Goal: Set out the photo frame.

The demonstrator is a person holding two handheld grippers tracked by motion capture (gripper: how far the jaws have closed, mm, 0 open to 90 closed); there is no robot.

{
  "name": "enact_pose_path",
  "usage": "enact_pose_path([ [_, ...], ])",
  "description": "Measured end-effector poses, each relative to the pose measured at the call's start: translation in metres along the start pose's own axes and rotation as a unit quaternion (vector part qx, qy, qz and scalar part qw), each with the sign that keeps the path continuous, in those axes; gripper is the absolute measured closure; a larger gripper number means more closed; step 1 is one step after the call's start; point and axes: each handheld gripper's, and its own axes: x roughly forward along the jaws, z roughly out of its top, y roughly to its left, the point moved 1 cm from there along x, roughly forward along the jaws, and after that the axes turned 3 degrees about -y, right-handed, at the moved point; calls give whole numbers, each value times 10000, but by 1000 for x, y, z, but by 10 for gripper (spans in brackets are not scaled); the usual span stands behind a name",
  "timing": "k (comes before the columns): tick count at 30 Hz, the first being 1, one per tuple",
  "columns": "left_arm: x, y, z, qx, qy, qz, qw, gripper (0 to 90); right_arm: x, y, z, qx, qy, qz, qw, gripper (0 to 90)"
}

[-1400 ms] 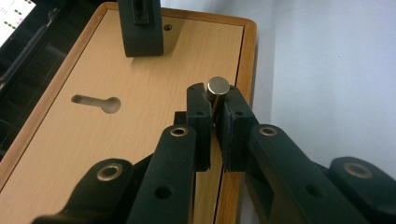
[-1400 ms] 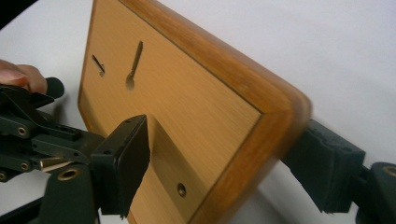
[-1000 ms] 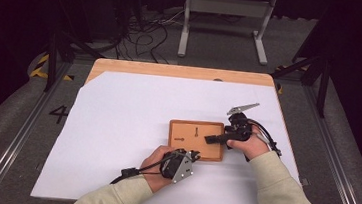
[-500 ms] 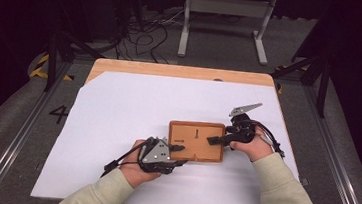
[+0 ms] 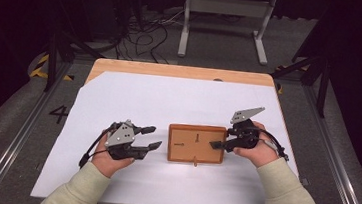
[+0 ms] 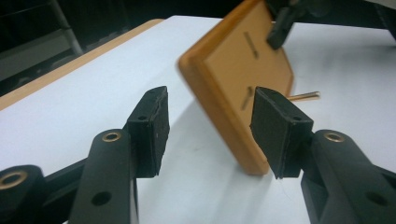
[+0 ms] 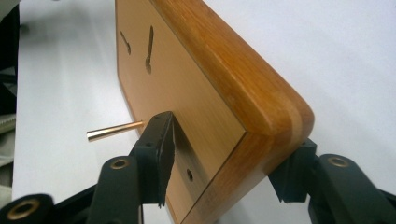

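One painted digit, a "4" point(image 5: 59, 114), is the only writing we can read, on the grey floor left of the white-covered table point(image 5: 134, 97). We see the flat rectangular wooden board point(image 5: 196, 143) with dark slots and a thin brass pin near the table's front right, its right edge between the jaws of our right gripper point(image 5: 217, 145), which have just been closing around it; whether the pads press it we cannot tell. Compared with a second ago, our left gripper point(image 5: 151, 137) has slid left, clear of the board; its jaws have just been opening and now stand spread, empty.
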Motion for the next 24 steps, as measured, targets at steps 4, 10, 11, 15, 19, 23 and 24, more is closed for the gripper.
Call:
enact_pose_path([
  [4, -1, 3, -2, -46, 29, 69, 10000, 472, -6, 9, -1, -308, 39, -49, 9995, 512],
  [10, -1, 6, -5, -89, 77, 115, 9999, 470, -12, 21, -3, -778, 145, -117, 9968, 552],
  [11, -1, 8, -6, -71, 81, 134, 9999, 469, -14, 23, -3, -845, 170, -125, 9962, 560],
  [15, -4, 17, -11, -211, 110, 233, 9994, 469, -18, 33, -5, -1064, 257, -184, 9938, 589],
  [19, -7, 22, -13, -312, 87, 304, 9990, 471, -20, 40, -9, -1202, 286, -186, 9922, 613],
  [23, -7, 23, -15, -354, 99, 309, 9988, 472, -23, 46, -13, -1220, 223, -163, 9921, 613],
  [24, -7, 23, -15, -348, 124, 297, 9989, 471, -24, 47, -14, -1226, 212, -162, 9921, 609],
])
